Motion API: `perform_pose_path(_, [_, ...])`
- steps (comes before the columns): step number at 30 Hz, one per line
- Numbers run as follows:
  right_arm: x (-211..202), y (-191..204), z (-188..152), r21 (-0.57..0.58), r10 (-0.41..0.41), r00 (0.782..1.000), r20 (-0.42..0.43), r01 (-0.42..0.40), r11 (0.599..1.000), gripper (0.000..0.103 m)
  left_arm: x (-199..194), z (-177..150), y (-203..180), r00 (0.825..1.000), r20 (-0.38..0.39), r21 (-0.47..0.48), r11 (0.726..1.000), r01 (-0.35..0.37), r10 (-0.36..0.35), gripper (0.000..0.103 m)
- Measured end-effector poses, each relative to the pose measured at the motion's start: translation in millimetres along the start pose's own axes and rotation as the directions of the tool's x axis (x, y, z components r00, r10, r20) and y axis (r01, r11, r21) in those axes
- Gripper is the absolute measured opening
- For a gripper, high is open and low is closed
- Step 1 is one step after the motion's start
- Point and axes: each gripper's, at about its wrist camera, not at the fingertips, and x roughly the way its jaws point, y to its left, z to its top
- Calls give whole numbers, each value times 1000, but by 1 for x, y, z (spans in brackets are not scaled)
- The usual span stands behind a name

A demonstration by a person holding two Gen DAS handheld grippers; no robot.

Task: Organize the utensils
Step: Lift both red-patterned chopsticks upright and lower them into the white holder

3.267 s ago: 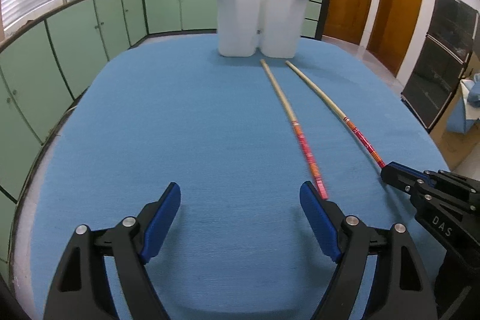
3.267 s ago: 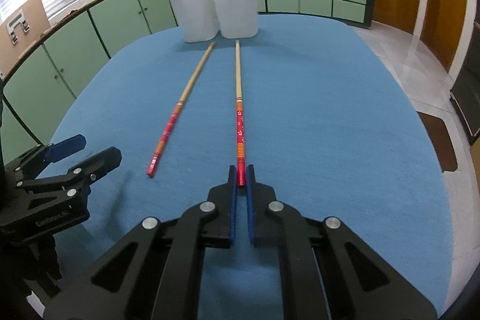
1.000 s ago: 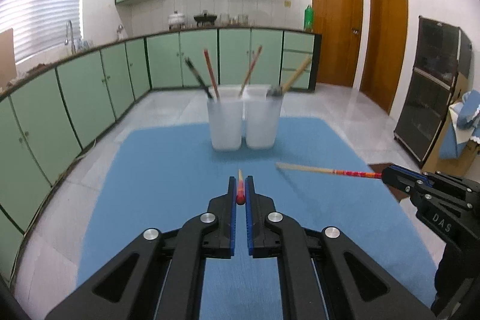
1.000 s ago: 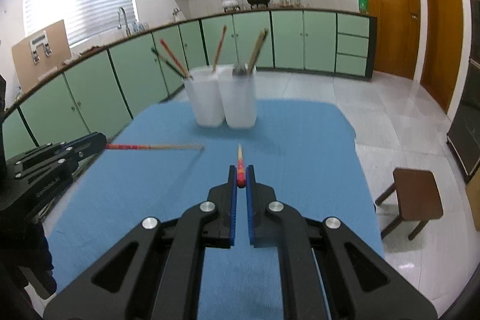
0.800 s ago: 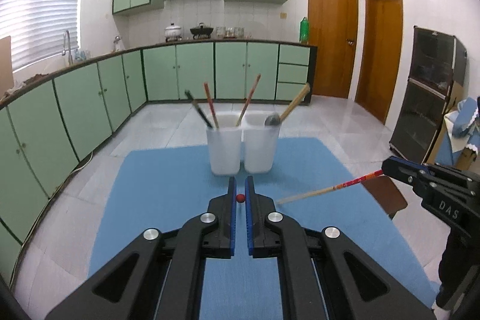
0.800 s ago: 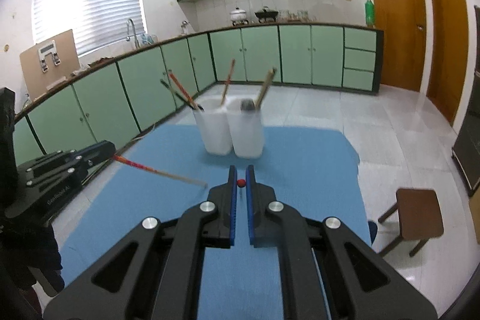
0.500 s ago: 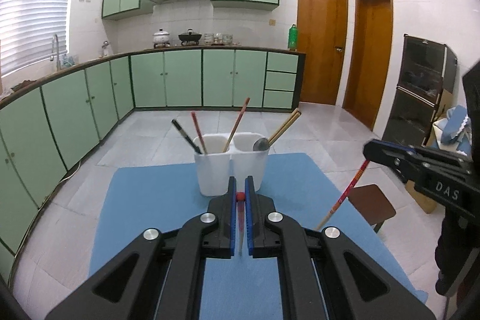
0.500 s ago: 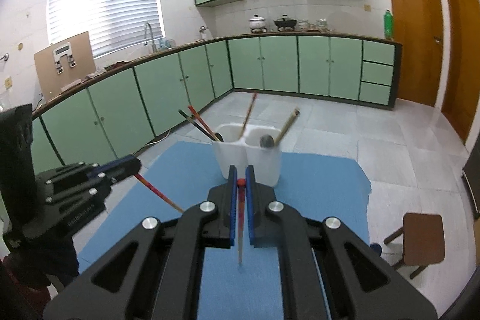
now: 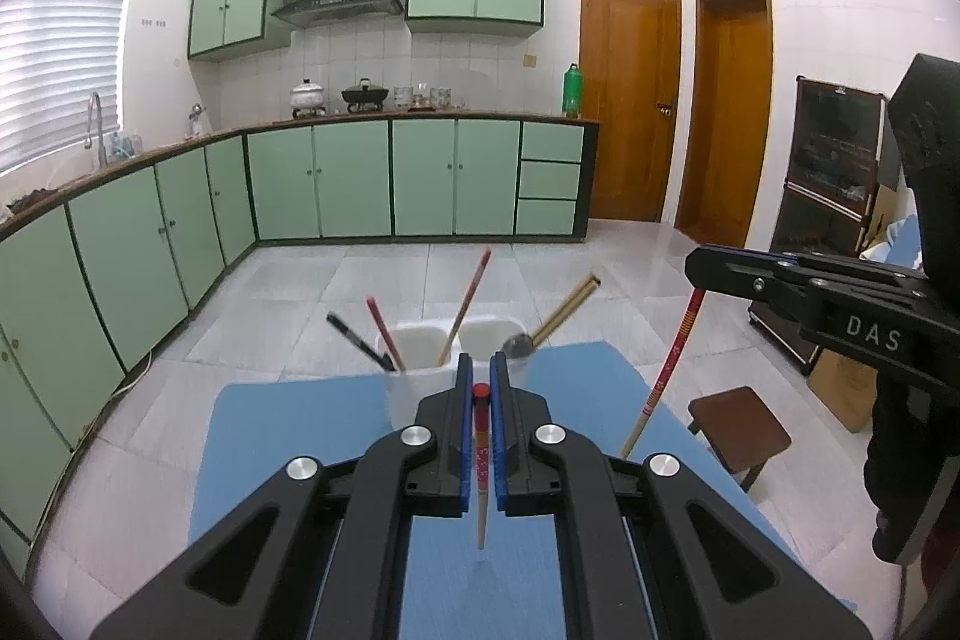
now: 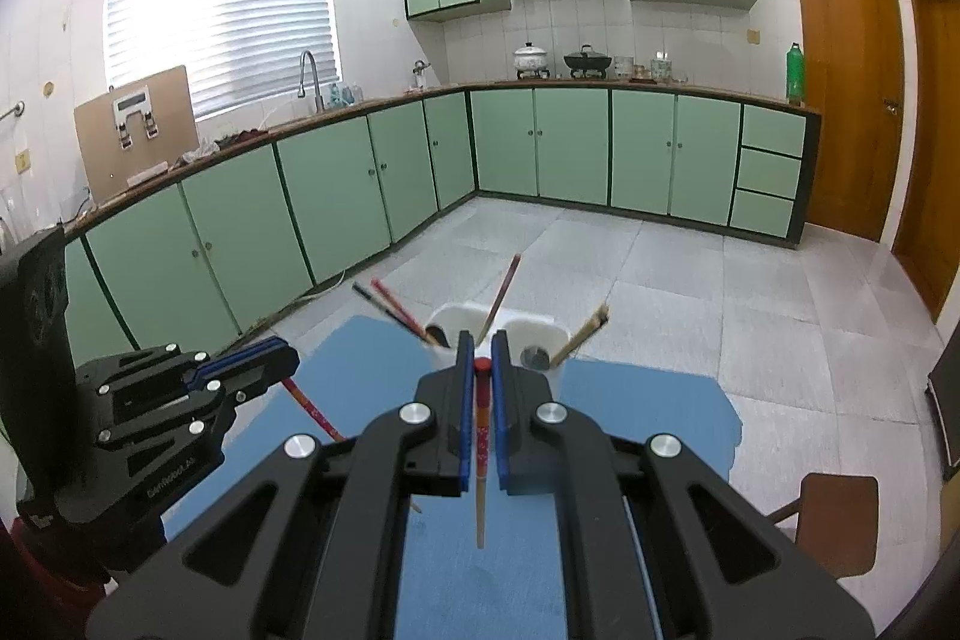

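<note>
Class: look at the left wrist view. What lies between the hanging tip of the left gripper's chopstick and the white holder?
In the left wrist view, only bare blue mat lies between the chopstick and the holder.

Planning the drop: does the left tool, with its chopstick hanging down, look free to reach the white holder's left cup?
Probably yes: the left tool hangs above the white holder, its chopstick off the blue mat.

Below me lies the table (image 9: 252, 436), covered in blue cloth. At its far edge, toward twelve o'clock, stand two white utensil cups (image 9: 420, 340) side by side, touching, the only things I see resting on it.
</note>
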Motion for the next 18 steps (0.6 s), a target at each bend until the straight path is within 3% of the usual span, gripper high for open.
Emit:
perform_pose_path(7, [3, -9, 49, 1, -14, 996, 85, 14, 1000, 5, 9, 44, 9, 997, 80, -6, 1000, 5, -5, 5])
perform_pose_path(13, [15, -24, 100, 19, -43, 982, 186, 40, 999, 5, 25, 92, 20, 983, 183, -5, 1000, -29, 29, 5])
perform_pose_path(18, [41, -35, 118, 18, -70, 975, 211, 67, 998, 5, 52, 112, 29, 971, 229, -5, 998, -64, 64, 5])
